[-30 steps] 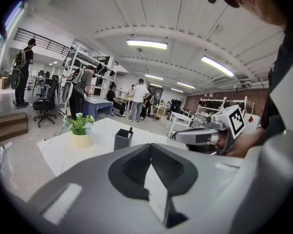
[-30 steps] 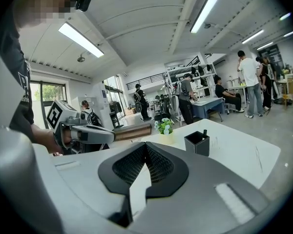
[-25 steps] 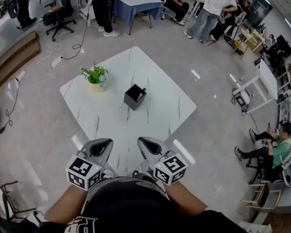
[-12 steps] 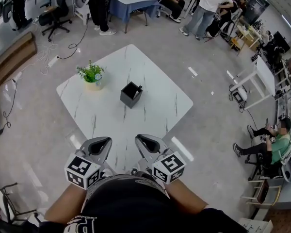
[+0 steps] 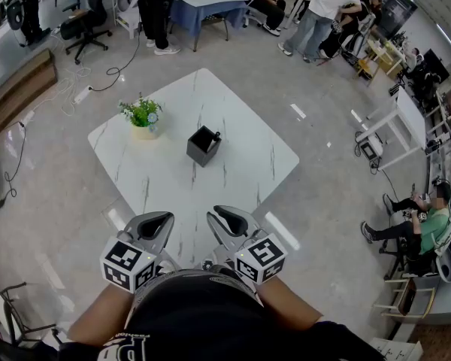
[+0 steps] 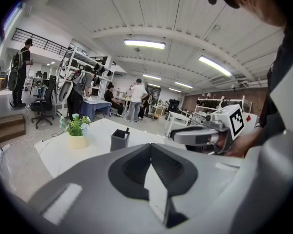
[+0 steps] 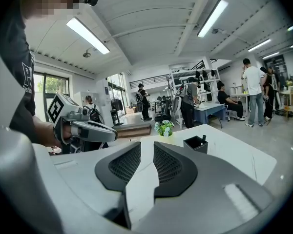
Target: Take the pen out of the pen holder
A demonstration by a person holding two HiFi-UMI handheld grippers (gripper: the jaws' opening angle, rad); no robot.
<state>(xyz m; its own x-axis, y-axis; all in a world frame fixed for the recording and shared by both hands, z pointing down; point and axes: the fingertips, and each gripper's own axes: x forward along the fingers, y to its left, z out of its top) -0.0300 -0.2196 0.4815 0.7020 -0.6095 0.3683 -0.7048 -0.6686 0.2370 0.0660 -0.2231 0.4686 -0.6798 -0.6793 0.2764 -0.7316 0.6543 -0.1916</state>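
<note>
A black square pen holder [image 5: 204, 146] stands near the middle of the white marble table [image 5: 240, 119], with a dark pen [image 5: 217, 136] sticking up at its right corner. Both grippers hang close to my body, short of the table's near corner. My left gripper [image 5: 155, 222] has its tips touching and nothing between them. My right gripper [image 5: 227, 219] shows a narrow gap between its pads and is empty. The left gripper view shows the holder [image 6: 119, 140] and pen [image 6: 127, 130] far ahead; the right gripper view shows the holder [image 7: 196, 144] too.
A small potted plant [image 5: 141, 116] stands on the table to the left of the holder. Several people stand around tables at the back, and a person sits at the right [image 5: 428, 224]. Cables [image 5: 98, 81] lie on the floor at the left.
The table and holder have shifted slightly up and left in the head view. Both grippers stay low by my body, the right one a touch further left.
</note>
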